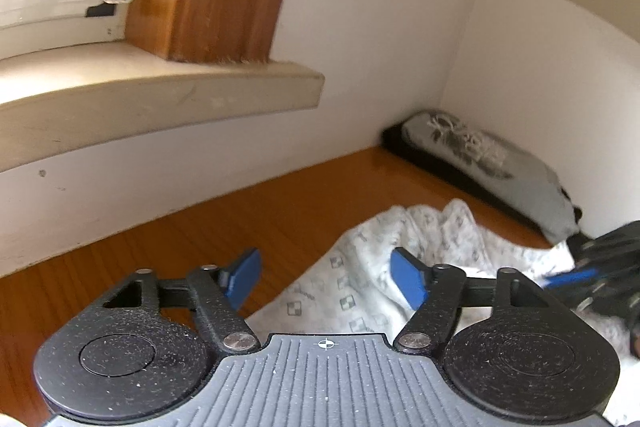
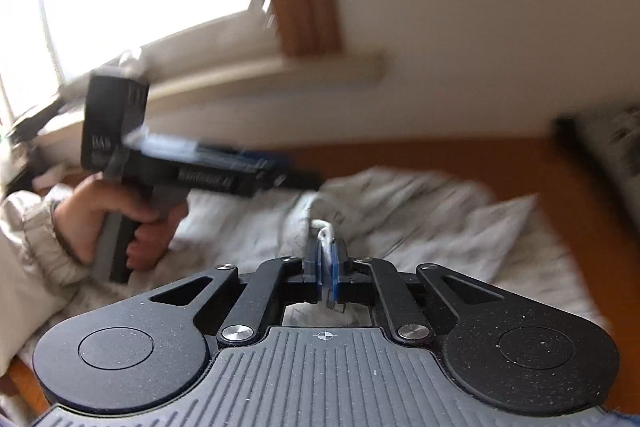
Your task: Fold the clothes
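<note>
A white garment with a small grey print lies crumpled on the wooden table. My left gripper hangs open above the garment's near-left edge, nothing between its blue pads. In the right wrist view my right gripper is shut on a bunched fold of the same white garment, a twist of cloth poking out past the pads. The left gripper, held by a hand, hovers over the cloth at left. The right gripper shows blurred at the right edge of the left wrist view.
A folded grey garment on a dark one lies in the table's far right corner against the white wall. A beige window sill juts out above the table at the left. A light sleeve rests on the cloth.
</note>
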`<state>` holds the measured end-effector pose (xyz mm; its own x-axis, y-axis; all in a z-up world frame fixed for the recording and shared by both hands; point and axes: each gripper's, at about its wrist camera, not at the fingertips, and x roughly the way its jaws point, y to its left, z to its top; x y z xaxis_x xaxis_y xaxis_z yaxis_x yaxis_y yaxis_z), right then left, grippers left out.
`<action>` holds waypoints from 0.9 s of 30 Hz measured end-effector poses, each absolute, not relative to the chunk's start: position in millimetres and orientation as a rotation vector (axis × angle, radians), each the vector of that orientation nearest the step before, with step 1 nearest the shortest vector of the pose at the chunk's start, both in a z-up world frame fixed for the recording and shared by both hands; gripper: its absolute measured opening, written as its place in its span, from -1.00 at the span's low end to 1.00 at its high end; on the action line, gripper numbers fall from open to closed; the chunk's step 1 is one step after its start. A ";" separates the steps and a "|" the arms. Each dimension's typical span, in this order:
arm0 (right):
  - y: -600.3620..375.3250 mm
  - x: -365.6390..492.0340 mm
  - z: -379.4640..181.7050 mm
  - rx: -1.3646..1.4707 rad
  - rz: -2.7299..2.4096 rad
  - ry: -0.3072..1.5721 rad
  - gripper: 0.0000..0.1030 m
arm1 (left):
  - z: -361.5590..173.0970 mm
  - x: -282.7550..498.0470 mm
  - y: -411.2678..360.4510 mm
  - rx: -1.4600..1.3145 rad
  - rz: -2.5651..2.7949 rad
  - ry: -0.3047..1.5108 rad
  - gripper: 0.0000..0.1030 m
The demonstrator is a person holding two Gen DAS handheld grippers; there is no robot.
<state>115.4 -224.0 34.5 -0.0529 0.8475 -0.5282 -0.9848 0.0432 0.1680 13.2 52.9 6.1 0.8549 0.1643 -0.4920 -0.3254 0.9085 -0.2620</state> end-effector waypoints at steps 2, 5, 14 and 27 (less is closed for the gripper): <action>-243.3 117.8 43.1 -0.269 1.483 0.537 -0.89 | 6.3 12.1 55.1 -0.360 0.277 0.480 0.49; -255.1 118.6 38.7 -0.325 1.449 0.586 -0.87 | 6.0 12.5 56.0 -0.364 0.285 0.492 0.50; -202.7 158.1 37.7 -0.300 1.394 0.666 -0.52 | 3.7 16.2 50.7 -0.324 0.288 0.511 0.53; -115.3 191.6 26.5 -0.271 1.391 0.771 -0.93 | 2.8 17.2 50.7 -0.322 0.293 0.510 0.56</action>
<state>191.6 -115.3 26.5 -0.0137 0.7777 -0.6285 -0.9451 0.1953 0.2622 17.2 50.7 2.8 0.8334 0.1923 -0.5181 -0.3504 0.9089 -0.2263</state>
